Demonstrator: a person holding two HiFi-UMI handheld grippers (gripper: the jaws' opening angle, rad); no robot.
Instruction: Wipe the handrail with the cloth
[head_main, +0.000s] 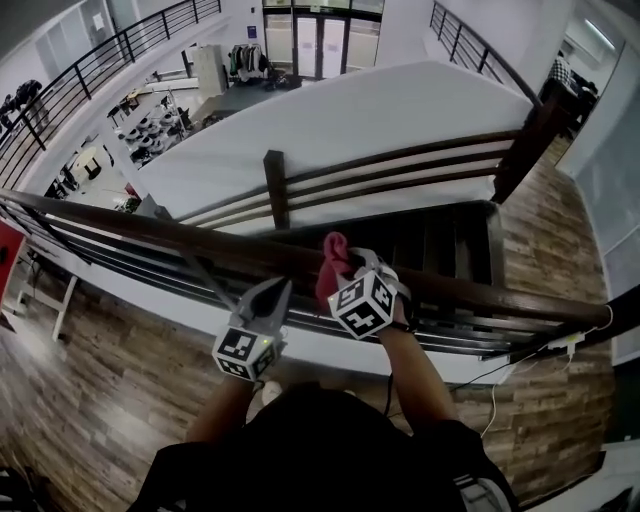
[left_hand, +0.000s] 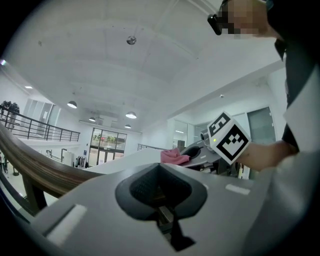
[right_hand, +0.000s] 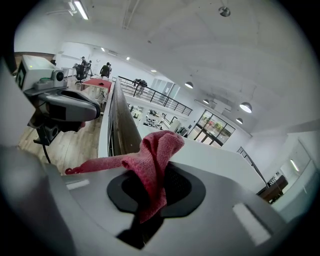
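The dark wooden handrail (head_main: 150, 235) runs across in front of me from left to right, also seen in the left gripper view (left_hand: 35, 170) and the right gripper view (right_hand: 125, 125). A red cloth (head_main: 330, 262) sits bunched on top of the rail, with my right gripper (head_main: 350, 268) shut on it. The cloth (right_hand: 155, 155) sticks up from between the jaws of the right gripper (right_hand: 152, 197), and a tail trails off to the left. My left gripper (head_main: 272, 296) hovers just left of it at the rail, jaws together and holding nothing (left_hand: 160, 192).
Beyond the rail a dark staircase (head_main: 440, 240) drops away, edged by a second wooden rail (head_main: 400, 165) with a post (head_main: 275, 190). A white slab wall (head_main: 350, 110) lies behind. Wood flooring (head_main: 90, 370) is underfoot. A white cable (head_main: 560, 345) runs at the right.
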